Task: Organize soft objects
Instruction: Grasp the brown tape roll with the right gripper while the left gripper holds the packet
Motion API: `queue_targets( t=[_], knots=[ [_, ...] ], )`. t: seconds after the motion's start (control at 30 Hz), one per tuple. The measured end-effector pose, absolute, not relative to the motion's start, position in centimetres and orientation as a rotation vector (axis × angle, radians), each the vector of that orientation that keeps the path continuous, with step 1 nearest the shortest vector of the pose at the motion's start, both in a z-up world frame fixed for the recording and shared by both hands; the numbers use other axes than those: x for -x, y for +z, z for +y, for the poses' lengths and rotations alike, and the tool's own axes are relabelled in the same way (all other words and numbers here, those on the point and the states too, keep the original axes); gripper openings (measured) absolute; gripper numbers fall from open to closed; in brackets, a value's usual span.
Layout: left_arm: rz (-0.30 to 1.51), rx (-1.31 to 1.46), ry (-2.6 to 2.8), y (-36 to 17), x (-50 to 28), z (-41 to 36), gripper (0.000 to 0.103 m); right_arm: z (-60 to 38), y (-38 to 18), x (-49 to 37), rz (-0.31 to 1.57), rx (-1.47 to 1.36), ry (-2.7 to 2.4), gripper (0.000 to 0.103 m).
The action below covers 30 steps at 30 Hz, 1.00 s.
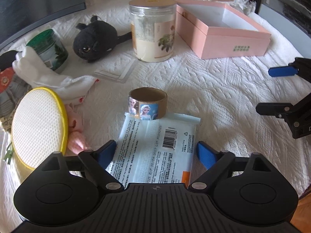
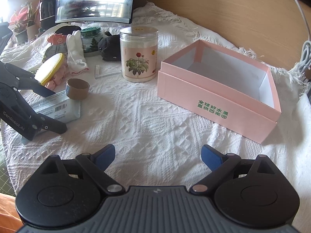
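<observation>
The left tongs (image 1: 156, 152) are spread wide around the wipes pack (image 1: 155, 145). The right tongs (image 2: 157, 156) are spread wide too, over the white cloth (image 2: 147, 124).

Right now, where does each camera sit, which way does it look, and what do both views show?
Left wrist: sits on the left gripper, open astride the wipes pack, looking at the tape roll; right gripper at its right edge.
Right wrist: sits on the open right gripper over bare white cloth, facing the pink box; left gripper at its left.
Shared: jar, black plush, box, pack.
</observation>
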<state>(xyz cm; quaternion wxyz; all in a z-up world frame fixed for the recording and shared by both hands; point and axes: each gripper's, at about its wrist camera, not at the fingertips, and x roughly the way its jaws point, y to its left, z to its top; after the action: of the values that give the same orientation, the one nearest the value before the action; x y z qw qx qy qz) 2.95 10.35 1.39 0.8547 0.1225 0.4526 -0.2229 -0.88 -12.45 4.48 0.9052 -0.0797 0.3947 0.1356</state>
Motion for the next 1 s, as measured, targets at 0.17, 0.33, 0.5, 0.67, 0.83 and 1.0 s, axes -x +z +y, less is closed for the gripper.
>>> queue_targets(
  t=[0.17, 0.33, 0.5, 0.67, 0.83, 1.0],
  knots=[
    [0.945, -0.213, -0.429, 1.7, -2.4, 10.9, 0.084, -12.3, 4.6, 0.8, 0.812, 0.171, 0.283, 0.096],
    [0.96, -0.14, -0.395, 2.1, -1.7, 11.4, 0.082, -12.0, 5.0, 0.5, 0.796, 0.182, 0.289, 0.096],
    [0.978, -0.111, -0.363, 2.8, -0.4, 11.9, 0.082, -11.3, 6.1, -0.1, 0.768, 0.181, 0.331, 0.096],
    [0.956, -0.076, -0.345, 4.2, 0.7, 13.1, 0.082, -9.6, 7.0, -1.4, 0.763, 0.147, 0.427, 0.095],
    [0.935, -0.066, -0.243, 5.5, 0.7, 15.5, 0.082, -6.4, 6.8, -2.9, 0.76, 0.166, 0.517, 0.089],
    [0.922, -0.01, -0.146, 6.3, -0.2, 18.7, 0.082, -2.5, 5.5, -5.0, 0.775, 0.201, 0.595, 0.085]
  ],
)
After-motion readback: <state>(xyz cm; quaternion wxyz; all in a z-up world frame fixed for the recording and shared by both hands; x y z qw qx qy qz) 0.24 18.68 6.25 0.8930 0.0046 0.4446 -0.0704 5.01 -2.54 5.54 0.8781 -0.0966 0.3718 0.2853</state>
